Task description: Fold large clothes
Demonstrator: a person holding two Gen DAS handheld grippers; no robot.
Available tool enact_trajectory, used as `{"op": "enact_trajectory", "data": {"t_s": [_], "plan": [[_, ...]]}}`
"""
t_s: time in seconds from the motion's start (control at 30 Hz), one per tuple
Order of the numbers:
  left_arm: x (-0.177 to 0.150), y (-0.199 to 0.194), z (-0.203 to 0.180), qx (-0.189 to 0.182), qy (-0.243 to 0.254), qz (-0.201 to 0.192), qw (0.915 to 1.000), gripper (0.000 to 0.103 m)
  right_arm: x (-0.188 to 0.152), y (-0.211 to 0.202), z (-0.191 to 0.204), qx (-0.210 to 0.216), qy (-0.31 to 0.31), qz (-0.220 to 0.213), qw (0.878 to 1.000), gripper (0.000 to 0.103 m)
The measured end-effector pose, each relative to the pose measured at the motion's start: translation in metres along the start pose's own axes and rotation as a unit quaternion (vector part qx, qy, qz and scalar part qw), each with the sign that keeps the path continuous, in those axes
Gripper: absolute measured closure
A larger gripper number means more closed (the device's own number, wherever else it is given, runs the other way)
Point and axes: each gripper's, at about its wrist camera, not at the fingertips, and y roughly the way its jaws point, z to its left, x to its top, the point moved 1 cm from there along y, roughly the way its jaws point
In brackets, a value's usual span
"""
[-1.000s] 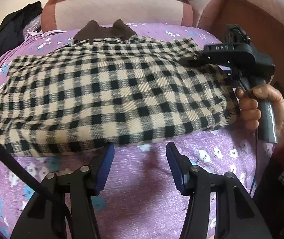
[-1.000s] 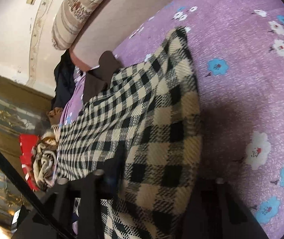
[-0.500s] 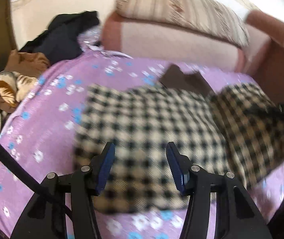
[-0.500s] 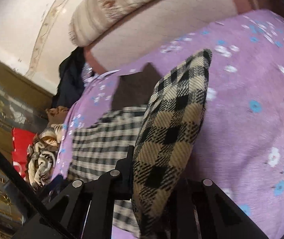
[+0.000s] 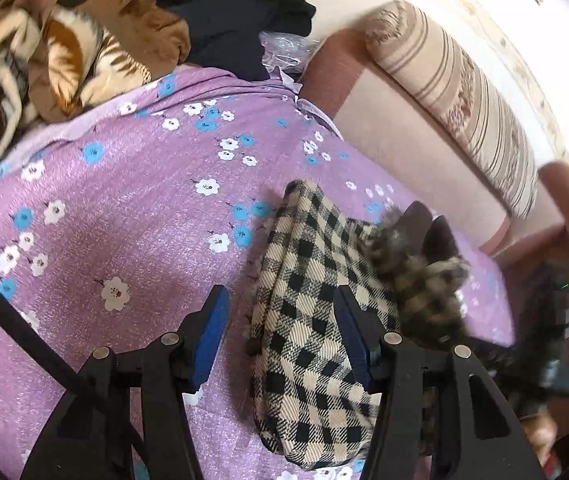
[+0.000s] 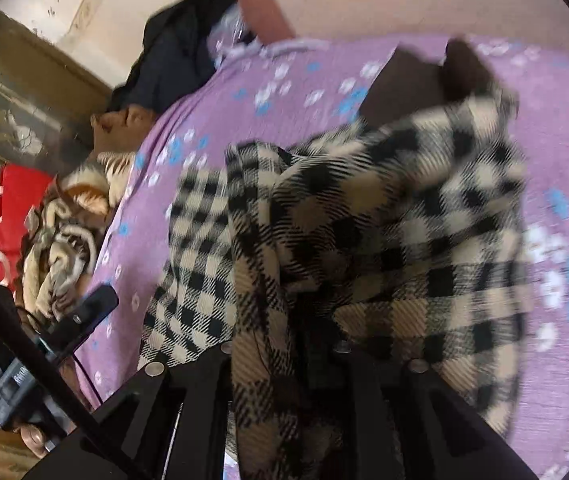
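The checked shirt (image 5: 308,320) lay on the bed, on the purple flowered bedspread (image 5: 116,216), gathered into a long narrow bundle. In the left wrist view its long axis ran from near the camera away toward the brown collar (image 5: 428,228) and the padded headboard (image 5: 404,148). The left hand-held gripper (image 5: 282,332) stood released, its blue pads wide apart. The bundle's left edge fell in the gap between the pads, and the right finger (image 5: 354,332) seemed to rest over the cloth, although contact could not be confirmed. So the shirt was just in front of this gripper and a little to its right, almost parallel to its fingers. The right hand-held gripper (image 6: 284,364) was clenched on a raised fold of the same shirt (image 6: 384,240), which draped over its fingers and hid the tips. That fold was blurred in both views. In my judgement the coming move turned on this relation: the right gripper carried the lifted half across the long axis toward the left side, and the left one, being nearer to the lying edge, was placed to pin or take that edge. A heap of other clothes (image 5: 64,52) sat well apart at the far left of the bed.
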Motion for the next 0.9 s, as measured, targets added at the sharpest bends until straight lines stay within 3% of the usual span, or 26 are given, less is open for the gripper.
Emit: {"op": "enact_trajectory", "data": {"t_s": [0.03,0.1,0.17,0.37,0.47,0.6,0.73,0.77,0.83,0.9], "plan": [[0.0,-0.001,0.0,-0.01,-0.007,-0.001,0.9999,0.05,0.0,0.001,-0.002,0.028,0.006,0.003,1.0,0.062],[-0.001,0.001,-0.004,-0.031,-0.01,0.001,0.9995,0.044,0.001,-0.002,-0.001,0.079,0.015,0.002,0.997,0.044],[-0.005,0.004,-0.014,-0.048,-0.004,0.003,0.9988,0.04,0.003,-0.015,0.001,0.136,0.01,0.003,0.991,0.043],[-0.03,0.009,-0.062,-0.114,0.051,0.03,0.9917,0.033,0.01,-0.047,0.007,0.228,0.003,0.0,0.974,0.042],[-0.044,0.009,-0.08,-0.128,0.073,0.04,0.9882,0.025,0.017,-0.07,0.002,0.208,0.005,-0.041,0.977,0.041],[-0.057,0.019,-0.104,-0.143,0.098,0.063,0.9829,0.024,0.008,-0.093,-0.023,0.117,0.005,-0.084,0.99,0.041],[-0.063,0.022,-0.123,-0.162,0.112,0.072,0.9777,0.024,-0.01,-0.099,-0.049,0.06,0.016,-0.105,0.992,0.041],[-0.065,0.022,-0.13,-0.168,0.119,0.074,0.9757,0.023,-0.014,-0.099,-0.052,0.048,0.017,-0.105,0.993,0.043],[-0.07,0.022,-0.139,-0.17,0.132,0.076,0.9737,0.021,-0.023,-0.097,-0.064,0.014,0.019,-0.103,0.994,0.062],[-0.074,0.025,-0.149,-0.163,0.142,0.074,0.9735,0.016,-0.031,-0.096,-0.08,0.0,0.03,-0.096,0.995,0.062]]}}
